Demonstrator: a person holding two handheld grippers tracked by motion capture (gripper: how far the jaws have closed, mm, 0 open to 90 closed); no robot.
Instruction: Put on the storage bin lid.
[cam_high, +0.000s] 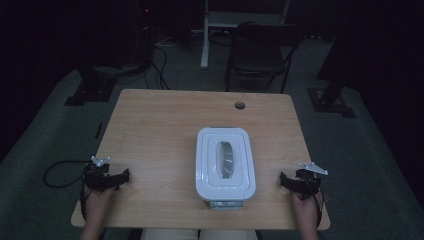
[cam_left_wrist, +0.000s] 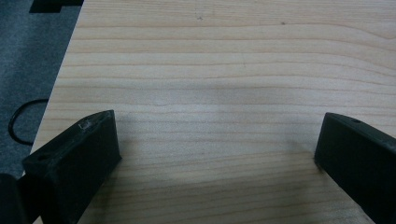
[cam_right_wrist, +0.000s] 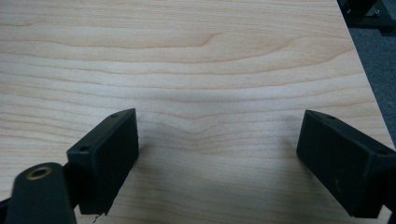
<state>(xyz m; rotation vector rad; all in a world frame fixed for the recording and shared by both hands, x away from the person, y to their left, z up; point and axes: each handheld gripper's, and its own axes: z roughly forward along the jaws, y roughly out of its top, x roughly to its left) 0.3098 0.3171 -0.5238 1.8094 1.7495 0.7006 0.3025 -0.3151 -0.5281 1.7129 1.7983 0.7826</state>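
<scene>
Left gripper (cam_high: 125, 176) rests at the near left edge of the wooden table (cam_high: 160, 125), jaws spread wide over bare wood. Right gripper (cam_high: 283, 180) rests at the near right edge, likewise released. Between them, near centre, lies a white lidded container (cam_high: 225, 162), possibly a wet-wipe box; lid appears closed. Beyond the table stands a dark chair (cam_high: 260, 50).

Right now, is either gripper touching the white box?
Apart. The high view shows bare table between the white box and both the left gripper and the right gripper.
</scene>
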